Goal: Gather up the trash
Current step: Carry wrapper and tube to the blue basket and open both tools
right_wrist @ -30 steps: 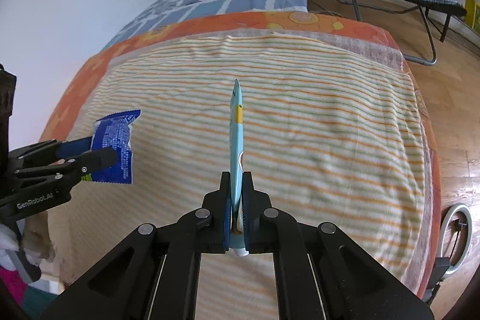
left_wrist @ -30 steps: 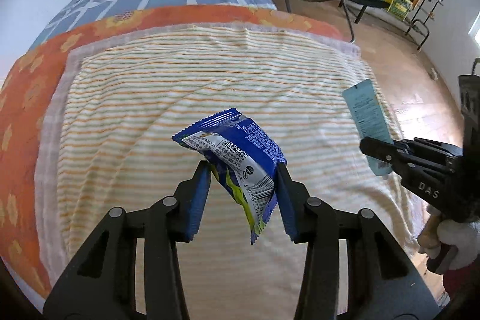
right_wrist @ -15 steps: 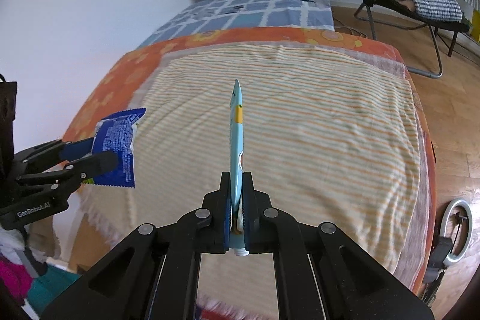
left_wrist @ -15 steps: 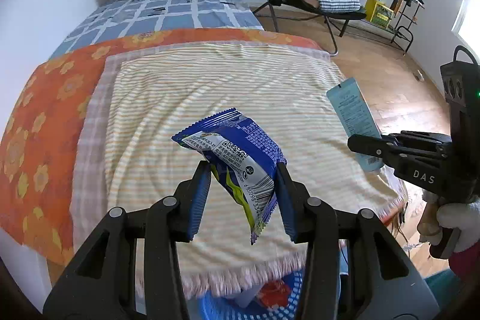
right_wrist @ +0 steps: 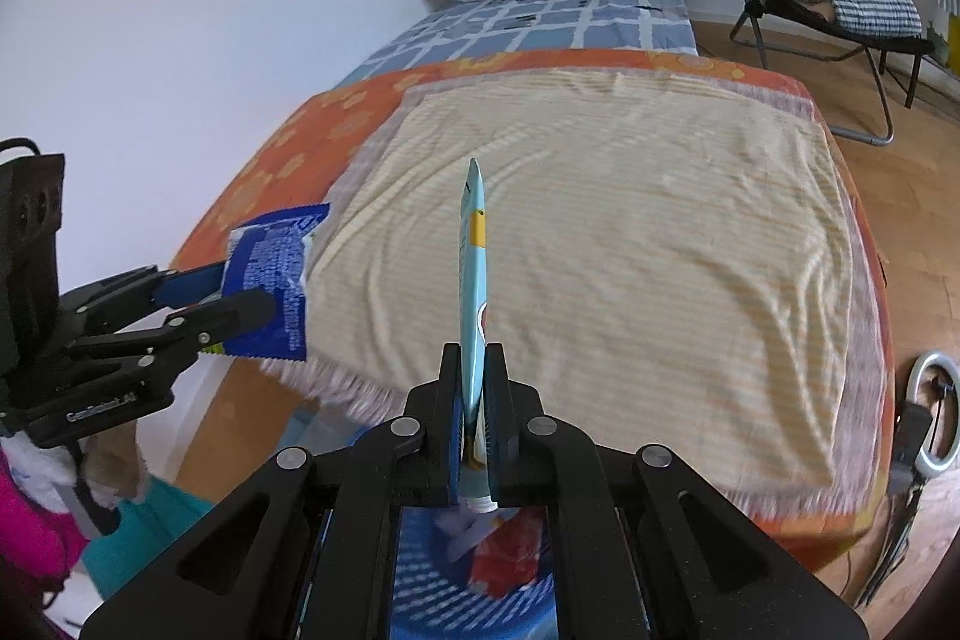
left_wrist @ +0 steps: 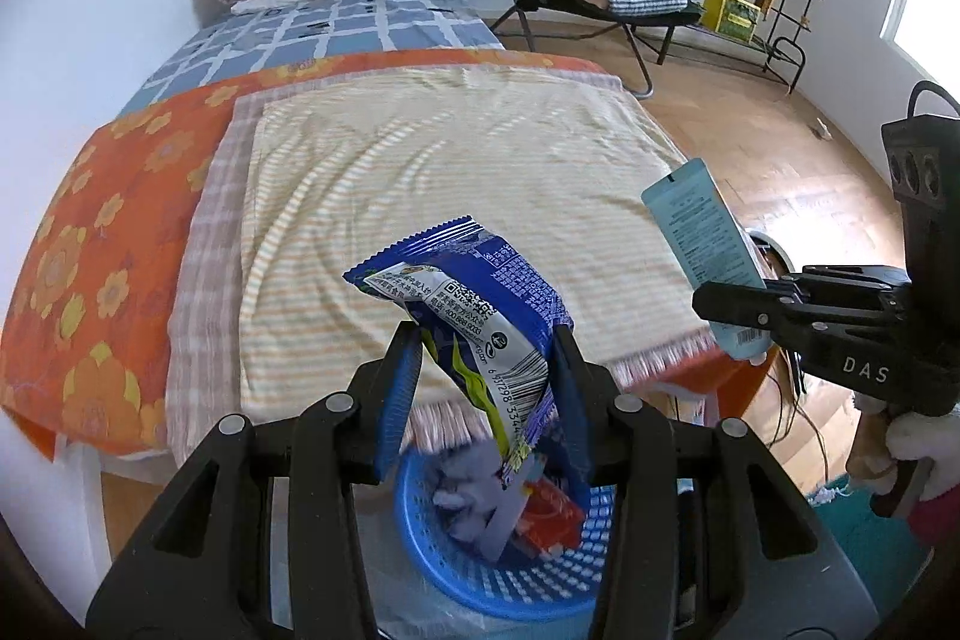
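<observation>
Crinkled foil wrapper (left_wrist: 474, 304), flattened tube (right_wrist: 473, 280), mesh basket (left_wrist: 528, 574)

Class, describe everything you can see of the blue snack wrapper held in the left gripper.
The wrapper is a glossy blue foil packet with zigzag-cut ends, white print, a barcode and a yellow-green patch. It looks crumpled and flattened. It hangs tilted, its top seal up and away, its lower end pointing down. The left gripper holds it by the middle, its blue pads pressing both sides. Nothing else touches it. It hangs past the bed's edge, above a blue basket already holding trash.
</observation>
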